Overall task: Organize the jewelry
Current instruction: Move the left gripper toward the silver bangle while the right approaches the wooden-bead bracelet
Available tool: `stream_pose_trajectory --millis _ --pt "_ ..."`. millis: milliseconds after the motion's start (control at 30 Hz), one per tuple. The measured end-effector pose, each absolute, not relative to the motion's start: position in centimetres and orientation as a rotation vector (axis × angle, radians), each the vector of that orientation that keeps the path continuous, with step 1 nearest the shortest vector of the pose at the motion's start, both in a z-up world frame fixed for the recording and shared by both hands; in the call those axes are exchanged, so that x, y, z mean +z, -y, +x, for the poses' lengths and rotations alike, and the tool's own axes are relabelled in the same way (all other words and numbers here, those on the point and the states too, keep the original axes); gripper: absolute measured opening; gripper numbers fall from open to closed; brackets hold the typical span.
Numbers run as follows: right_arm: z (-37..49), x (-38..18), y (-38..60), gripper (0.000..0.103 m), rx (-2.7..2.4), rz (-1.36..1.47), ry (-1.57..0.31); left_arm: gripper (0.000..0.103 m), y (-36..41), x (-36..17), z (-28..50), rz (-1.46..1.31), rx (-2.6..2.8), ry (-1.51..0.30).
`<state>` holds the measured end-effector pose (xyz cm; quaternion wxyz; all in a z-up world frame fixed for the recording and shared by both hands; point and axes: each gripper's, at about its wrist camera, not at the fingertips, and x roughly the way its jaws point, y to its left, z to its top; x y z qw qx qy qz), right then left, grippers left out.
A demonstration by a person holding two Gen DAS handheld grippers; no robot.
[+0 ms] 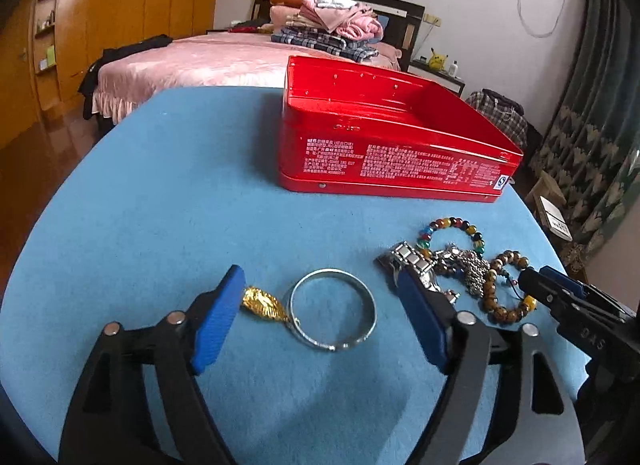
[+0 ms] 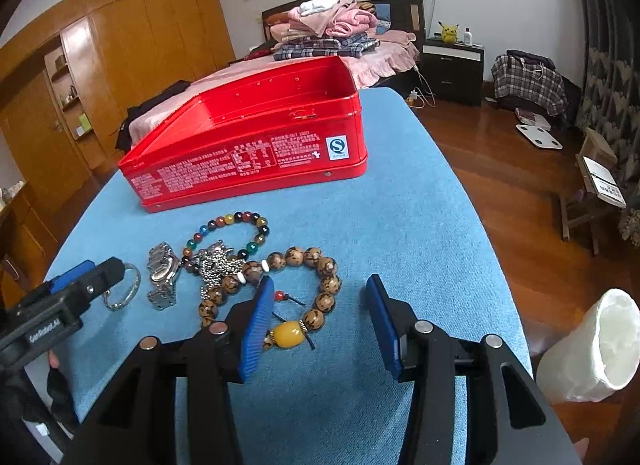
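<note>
A bedroom with a pink-covered bed (image 1: 224, 59) and wooden wardrobes lies behind a blue cloth-covered table (image 1: 160, 193) that carries an open red tin (image 1: 384, 137) at its far side. From the left wrist, the left gripper (image 1: 320, 297) stands spread wide with nothing pinched: between its blue pads lie a gold pendant (image 1: 264, 303), just beside the left pad, and a silver bangle (image 1: 334, 309) touching the pendant. To the right sit a metal watch (image 1: 412, 261), a multicoloured bead bracelet (image 1: 452, 231) and a brown bead bracelet (image 1: 504, 285), bunched together. From the right wrist, the right gripper (image 2: 320, 305) is parted and grips nothing; the brown bead bracelet with its amber bead (image 2: 286, 335) lies partly between its pads, a silver chain (image 2: 218, 265) tangled just beyond.
</note>
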<state>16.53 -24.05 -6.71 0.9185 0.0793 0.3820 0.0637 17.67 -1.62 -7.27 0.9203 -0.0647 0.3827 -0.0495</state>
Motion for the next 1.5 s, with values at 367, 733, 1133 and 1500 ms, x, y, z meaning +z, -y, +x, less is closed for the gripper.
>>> stream_pose_trajectory --millis 367,733,1133,1500 --pt "16.5 -6.7 24.3 0.047 0.131 0.166 -0.787 0.074 0.4 -7.9 16.2 -0.125 -0.113 -0.831" --pt "16.3 -6.8 24.3 0.047 0.135 0.171 -0.786 0.077 2.5 -7.9 17.5 -0.087 -0.101 -0.848" --pt "16.2 -6.7 24.6 0.048 0.146 0.186 -0.783 0.077 -0.3 -7.7 16.6 -0.037 0.026 -0.856" --pt "16.2 -6.7 24.4 0.048 0.141 0.178 -0.783 0.059 0.5 -7.5 14.6 -0.206 -0.108 -0.824"
